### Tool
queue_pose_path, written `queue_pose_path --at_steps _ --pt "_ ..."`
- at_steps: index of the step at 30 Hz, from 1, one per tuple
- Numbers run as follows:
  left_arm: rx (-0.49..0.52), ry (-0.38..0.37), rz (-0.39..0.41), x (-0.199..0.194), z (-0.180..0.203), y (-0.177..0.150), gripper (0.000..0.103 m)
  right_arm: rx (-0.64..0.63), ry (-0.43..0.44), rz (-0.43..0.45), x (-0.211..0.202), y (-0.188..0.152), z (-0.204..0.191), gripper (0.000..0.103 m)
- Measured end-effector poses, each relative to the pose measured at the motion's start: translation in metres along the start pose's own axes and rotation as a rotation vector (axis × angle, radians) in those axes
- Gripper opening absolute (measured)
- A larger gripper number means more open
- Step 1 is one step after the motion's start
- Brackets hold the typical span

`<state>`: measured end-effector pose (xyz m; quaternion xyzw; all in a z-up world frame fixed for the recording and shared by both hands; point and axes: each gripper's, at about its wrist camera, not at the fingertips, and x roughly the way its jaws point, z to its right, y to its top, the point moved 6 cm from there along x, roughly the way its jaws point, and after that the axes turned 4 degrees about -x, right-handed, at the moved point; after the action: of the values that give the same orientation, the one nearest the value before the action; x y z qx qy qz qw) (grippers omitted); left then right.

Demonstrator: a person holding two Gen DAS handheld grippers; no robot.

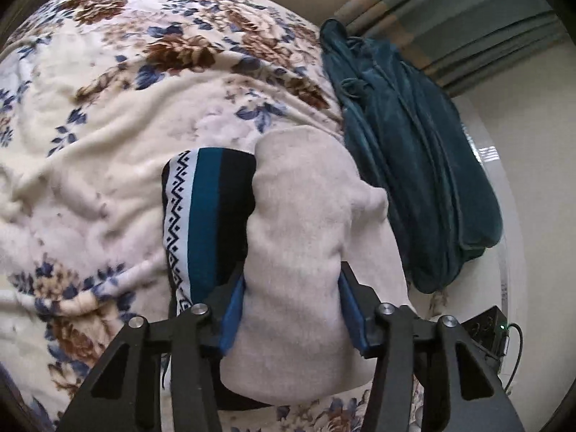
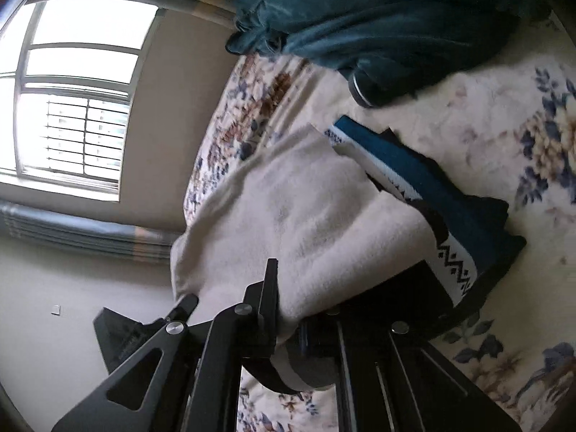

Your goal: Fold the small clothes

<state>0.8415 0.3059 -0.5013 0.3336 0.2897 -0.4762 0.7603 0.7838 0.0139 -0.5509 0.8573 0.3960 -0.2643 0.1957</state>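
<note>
cream garment [image 1: 298, 216] | teal-black zigzag-banded garment [image 1: 205, 216] | floral cream blanket [image 1: 108, 108] | teal throw [image 1: 414, 162]

Daylight fills the room, coming from the window [image 2: 68, 100], whose panes are blown out to plain white in the right wrist view. The wall beside it sits in soft shade. Light on the floral blanket [image 1: 108, 144] is even and mild, with only faint shadows in its folds. The teal blanket [image 1: 414, 165] reads dark, its creases hard to make out. Both views bend strongly toward the rim, with black corners. Slight blur softens the cream cloth [image 2: 306, 223] and the flower print throughout.
</note>
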Motion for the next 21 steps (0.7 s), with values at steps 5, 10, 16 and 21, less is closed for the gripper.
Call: queue_pose_path --at_steps 5,10,16,21 --pt "0.061 0.188 0.082 -0.022 0.010 -0.015 0.067 -0.081 -0.174 -0.049 -0.012 0.000 0.003 0.059" --pt "0.136 0.373 0.189 -0.052 0.033 -0.042 0.091 -0.404 -0.494 -0.027 -0.051 -0.006 -0.020 0.099" --pt "0.156 0.512 0.249 -0.090 0.053 -0.085 0.101 -0.697 -0.707 0.068 -0.110 -0.022 -0.054 0.103" --pt "0.180 0.543 0.287 -0.135 0.084 -0.120 0.101 -0.760 -0.730 0.121 -0.176 -0.043 -0.083 0.103"
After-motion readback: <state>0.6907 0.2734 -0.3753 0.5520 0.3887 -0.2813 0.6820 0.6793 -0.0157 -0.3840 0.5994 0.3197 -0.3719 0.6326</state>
